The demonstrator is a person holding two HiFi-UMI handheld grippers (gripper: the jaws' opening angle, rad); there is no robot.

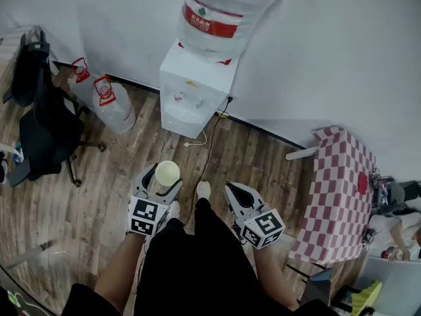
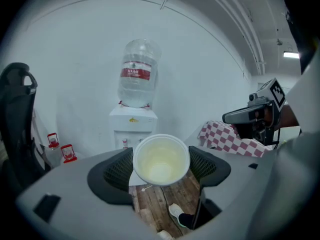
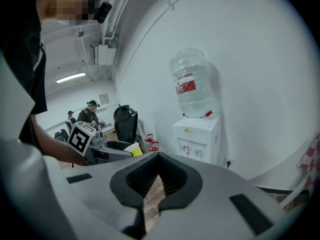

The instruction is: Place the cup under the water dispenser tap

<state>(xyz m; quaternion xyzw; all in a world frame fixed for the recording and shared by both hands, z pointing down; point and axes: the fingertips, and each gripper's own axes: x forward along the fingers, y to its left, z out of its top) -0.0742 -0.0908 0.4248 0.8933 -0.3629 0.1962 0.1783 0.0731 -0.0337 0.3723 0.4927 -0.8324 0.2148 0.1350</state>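
A pale yellow paper cup (image 1: 167, 172) stands upright between the jaws of my left gripper (image 1: 160, 182), which is shut on it. In the left gripper view the empty cup (image 2: 161, 159) sits between the dark pads (image 2: 114, 170), mouth up. The white water dispenser (image 1: 197, 87) stands ahead against the wall with a big bottle (image 1: 217, 12) on top; its taps (image 1: 186, 99) face me, well beyond the cup. My right gripper (image 1: 235, 191) hangs beside it to the right, its jaws together and nothing between them. From the right gripper view I see the cup (image 3: 134, 149) and the dispenser (image 3: 196, 136).
A black office chair (image 1: 39, 124) stands at the left. Two spare water bottles (image 1: 105, 101) lie on the wooden floor left of the dispenser. A red-checked table (image 1: 335, 196) is at the right. A white cable (image 1: 197, 140) trails on the floor before the dispenser.
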